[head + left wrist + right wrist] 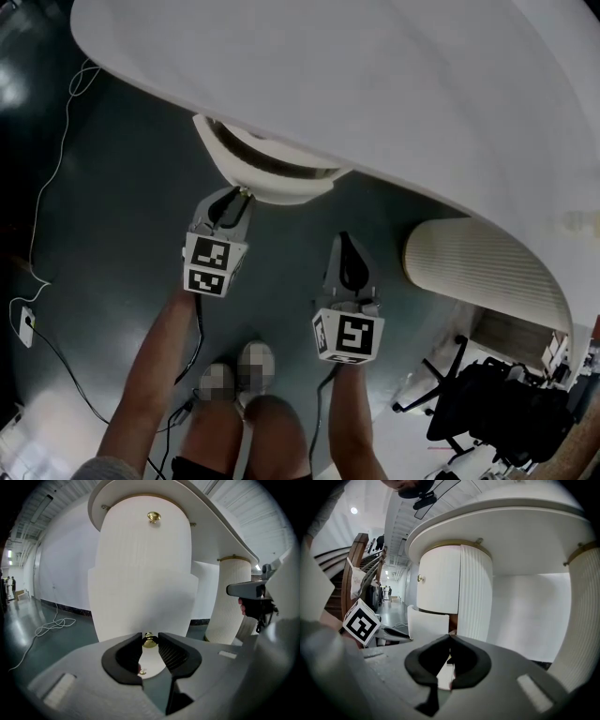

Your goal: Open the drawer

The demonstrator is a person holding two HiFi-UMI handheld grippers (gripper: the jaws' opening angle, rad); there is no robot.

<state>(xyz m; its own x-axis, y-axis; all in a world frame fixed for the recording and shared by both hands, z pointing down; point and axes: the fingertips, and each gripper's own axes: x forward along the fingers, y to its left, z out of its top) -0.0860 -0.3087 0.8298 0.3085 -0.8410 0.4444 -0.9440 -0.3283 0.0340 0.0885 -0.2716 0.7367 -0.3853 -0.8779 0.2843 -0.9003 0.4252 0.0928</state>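
Observation:
A white curved desk (394, 84) stands over a rounded pedestal with two drawers. The lower drawer (272, 173) (140, 602) (427, 626) stands out a little from the pedestal. Its small brass knob (150, 641) sits between the pads of my left gripper (150, 642) (240, 193), which is shut on it. The upper drawer (145, 536) has its own brass knob (153, 516) (420, 578) and lies flush. My right gripper (343, 240) (450, 637) hangs to the right of the pedestal, shut, with nothing in it.
A second ribbed pedestal (478, 272) (229, 599) stands to the right. A white cable (47, 178) (51, 626) trails on the dark floor at the left. A black office chair (492, 403) is at the lower right. The person's shoes (239, 370) are behind the grippers.

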